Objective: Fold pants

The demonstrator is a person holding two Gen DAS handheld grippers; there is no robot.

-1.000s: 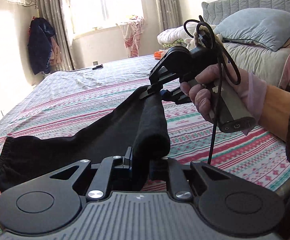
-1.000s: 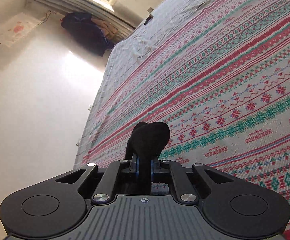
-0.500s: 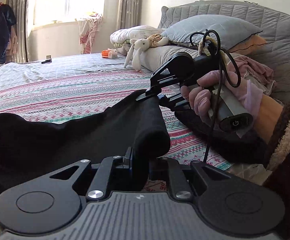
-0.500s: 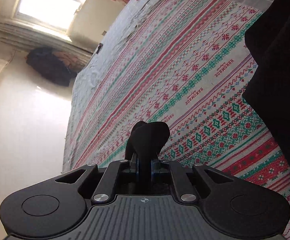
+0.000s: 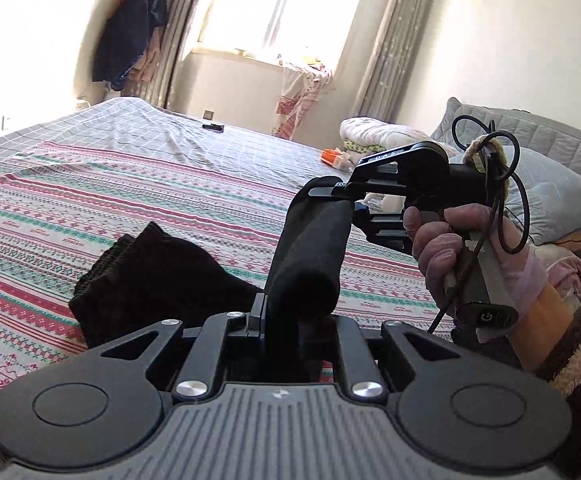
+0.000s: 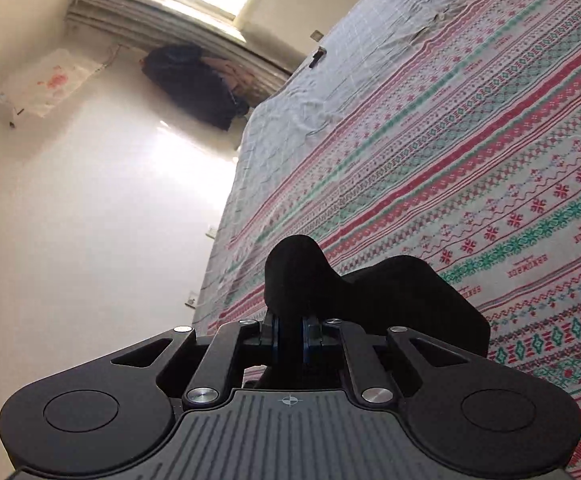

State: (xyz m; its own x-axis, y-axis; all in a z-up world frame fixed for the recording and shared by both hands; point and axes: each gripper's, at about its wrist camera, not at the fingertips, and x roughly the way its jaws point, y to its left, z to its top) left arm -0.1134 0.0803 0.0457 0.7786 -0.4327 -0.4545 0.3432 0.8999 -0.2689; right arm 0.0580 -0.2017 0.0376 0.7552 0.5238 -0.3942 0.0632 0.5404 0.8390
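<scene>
Your bed point(image 5: 138, 184), under its striped, patterned cover, fills most of both views. The black pants point(image 5: 162, 280) lie partly on it, one bunched end resting on the cover and a rolled band of cloth lifted above it between your two tools. Your left gripper point(image 5: 280, 320) has its fingers pinched on the near end of that band. Your right gripper point(image 6: 290, 336), gripped in your right hand point(image 5: 446, 252), has its fingers pressed tight on the other end.
</scene>
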